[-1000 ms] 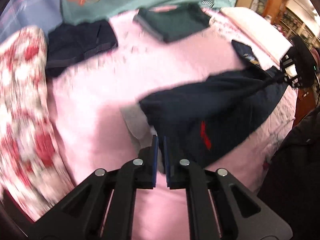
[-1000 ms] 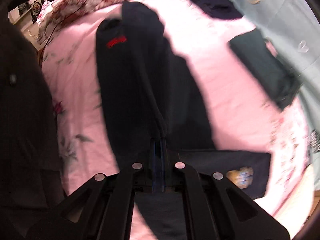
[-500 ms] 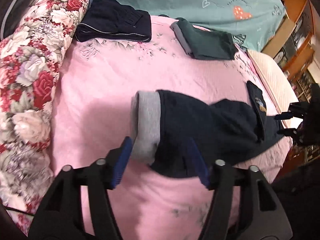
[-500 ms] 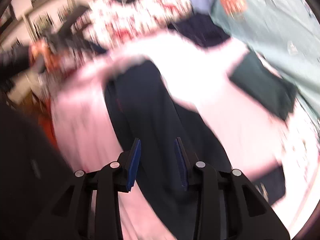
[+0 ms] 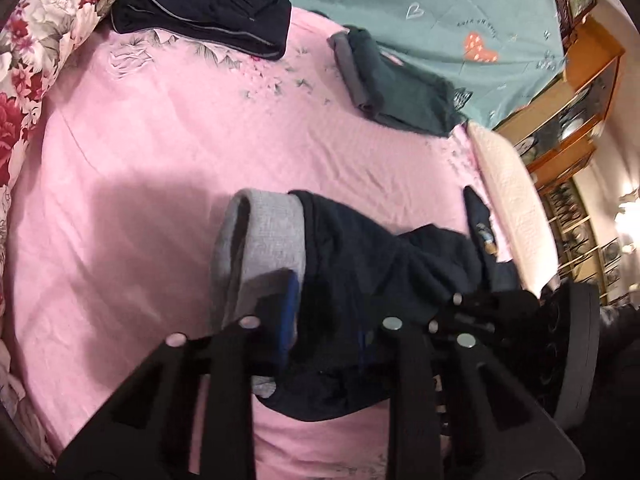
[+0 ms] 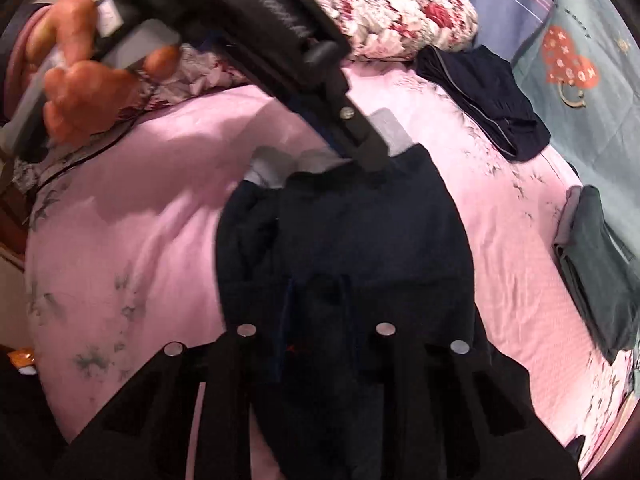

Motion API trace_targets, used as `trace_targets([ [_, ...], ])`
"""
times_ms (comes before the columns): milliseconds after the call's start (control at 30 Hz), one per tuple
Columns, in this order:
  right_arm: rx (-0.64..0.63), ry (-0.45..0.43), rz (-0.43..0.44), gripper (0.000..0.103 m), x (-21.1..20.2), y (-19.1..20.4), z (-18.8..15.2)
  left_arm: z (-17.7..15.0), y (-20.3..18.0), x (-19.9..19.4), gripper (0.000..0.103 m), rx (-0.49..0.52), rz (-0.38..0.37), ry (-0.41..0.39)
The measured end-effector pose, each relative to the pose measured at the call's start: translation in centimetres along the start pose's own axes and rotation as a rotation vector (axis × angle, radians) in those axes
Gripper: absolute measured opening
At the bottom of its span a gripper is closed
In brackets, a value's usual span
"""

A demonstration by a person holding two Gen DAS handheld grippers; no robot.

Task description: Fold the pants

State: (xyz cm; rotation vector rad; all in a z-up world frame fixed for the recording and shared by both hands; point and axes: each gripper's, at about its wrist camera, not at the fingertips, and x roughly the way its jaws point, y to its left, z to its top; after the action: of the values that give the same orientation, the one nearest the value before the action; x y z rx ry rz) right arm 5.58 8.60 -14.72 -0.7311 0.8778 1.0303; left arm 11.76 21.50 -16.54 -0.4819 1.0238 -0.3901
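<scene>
Both grippers, left [image 5: 326, 314] and right [image 6: 318, 316], now apart over pants [image 6: 352, 232] at frame centre; cloth released since a second ago, fold laid down.

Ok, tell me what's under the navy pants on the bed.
The navy pants lie on the pink bedsheet, which shows all round them. A grey waistband sticks out at one end. What lies beneath the folded cloth itself is covered.
</scene>
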Motion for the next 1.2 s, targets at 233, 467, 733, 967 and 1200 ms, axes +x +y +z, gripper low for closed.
trace_targets([
  [233,-0.039,-0.004,-0.038,0.045,1.0,0.9,0.6,0.5,1.0,-1.2,0.019,-0.023,0.032,-0.035],
  [467,0.075,-0.020,-0.079,0.009,0.2,-1.0,0.9,0.3,0.6,1.4,0.055,0.013,0.067,0.055],
  [733,0.090,-0.055,-0.060,0.008,-1.0,-0.9,1.3,-0.2,0.2,0.9,0.023,0.025,0.045,0.062],
  [967,0.077,-0.126,-0.011,0.008,-3.5,0.7,1.8,-1.3,-2.3,-3.5,0.022,0.112,0.117,0.001],
  [1200,0.129,-0.005,0.103,0.031,1.3,2.0,-0.4,-5.0,-1.4,0.3,0.038,0.167,0.333,0.125],
])
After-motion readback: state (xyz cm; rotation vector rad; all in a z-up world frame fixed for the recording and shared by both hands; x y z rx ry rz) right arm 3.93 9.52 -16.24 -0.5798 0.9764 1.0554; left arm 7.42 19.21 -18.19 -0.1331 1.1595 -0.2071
